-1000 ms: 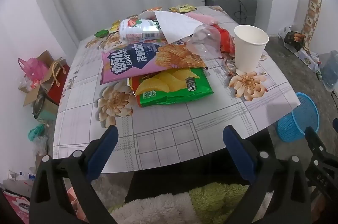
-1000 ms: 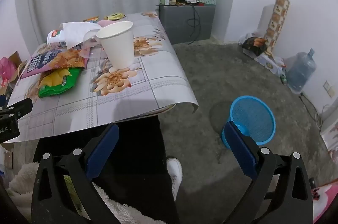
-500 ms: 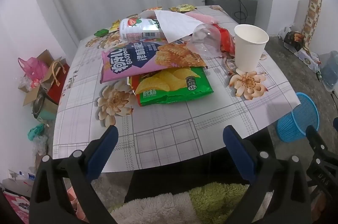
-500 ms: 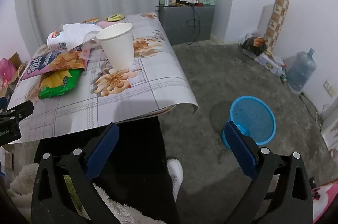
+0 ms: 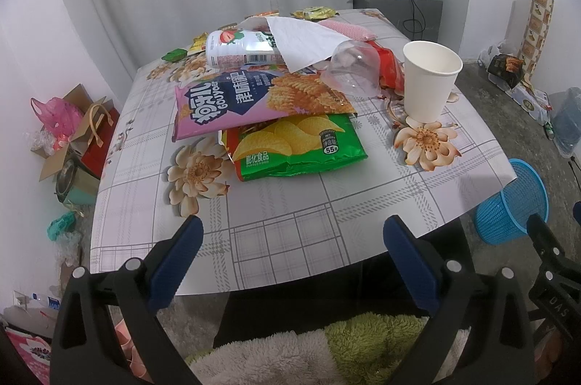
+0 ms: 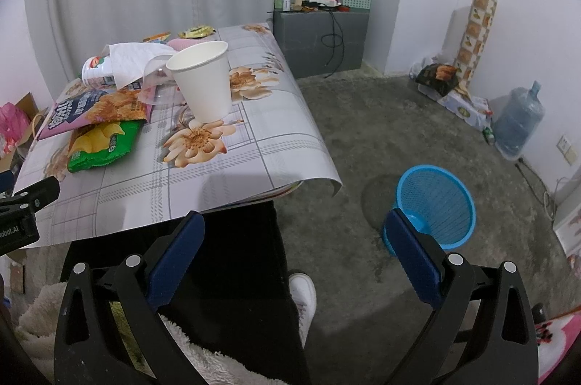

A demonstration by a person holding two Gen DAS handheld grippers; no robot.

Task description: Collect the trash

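Left wrist view, read left to right. My left gripper [image 5: 292, 232] hangs short of the near edge of the table [image 5: 276, 229], fingers wide apart, nothing between them.

On the flowered cloth, the trash sits in a loose heap toward the middle and far side. A pink snack bag [image 5: 254, 98] lies flat and overlaps the top edge of a green chip bag [image 5: 297, 145], which is nearest to me. Behind the pink bag a white bottle [image 5: 241, 48] lies on its side, partly covered by a white sheet of paper [image 5: 305, 38]. A clear plastic dome lid [image 5: 354, 67] leans against the heap just right of the paper, with red wrapping [image 5: 390, 67] behind it. A white paper cup [image 5: 430, 80] stands upright just right of the lid, apart from the bags. Small wrappers lie at the far edge; I can't tell what they are.

Right wrist view. My right gripper [image 6: 292, 232] is held off the table's right corner, above the floor, fingers also wide apart and empty. A blue mesh bin [image 6: 439, 207] stands on the concrete floor to the right of the table, well apart from the heap; its inside looks bare as far as I can see.
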